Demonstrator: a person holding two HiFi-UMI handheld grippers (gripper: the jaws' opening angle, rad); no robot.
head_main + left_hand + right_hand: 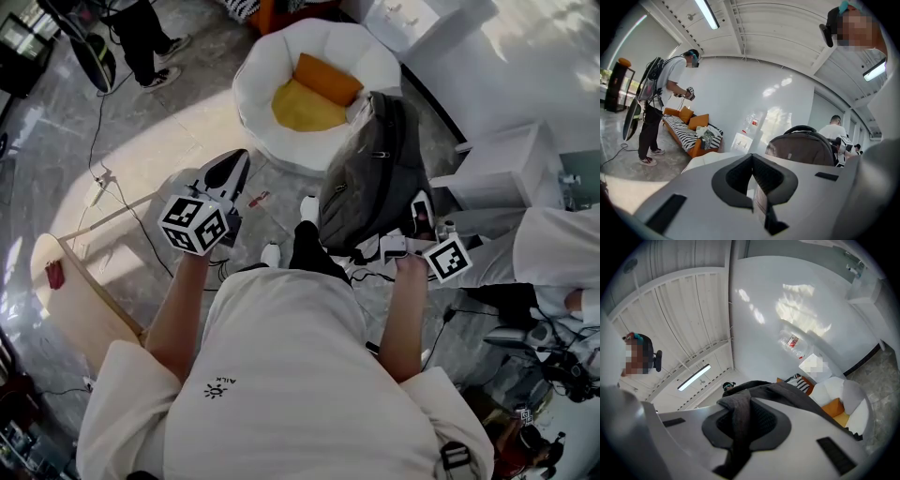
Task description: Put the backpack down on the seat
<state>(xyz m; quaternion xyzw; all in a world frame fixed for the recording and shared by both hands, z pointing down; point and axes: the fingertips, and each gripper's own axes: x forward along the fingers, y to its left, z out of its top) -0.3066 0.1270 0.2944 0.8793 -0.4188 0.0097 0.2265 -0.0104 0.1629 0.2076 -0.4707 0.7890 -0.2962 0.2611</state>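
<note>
Backpack point(370, 169), grey, hangs off the floor from the right gripper point(420, 217), whose jaws are clamped on a fold of its grey strap point(740, 420). In the right gripper view that strap runs up between the dark pads and over their top edge. From this gripper the bag's body lies toward 11 o'clock in the head view, top end farthest from the person.

The seat point(258, 70), a round white one, sits at 12 o'clock from the person, with an orange cushion point(328, 78) and a yellow cushion point(298, 108) in its hollow. The backpack's far end is over the seat's rim at about 4 o'clock on the seat, and the rest hangs outside it.

The left gripper point(230, 173) is at 9 o'clock from the backpack, apart from it, jaws pressed together on nothing. In its own view the backpack shows at 2 o'clock beyond the jaws.
</note>
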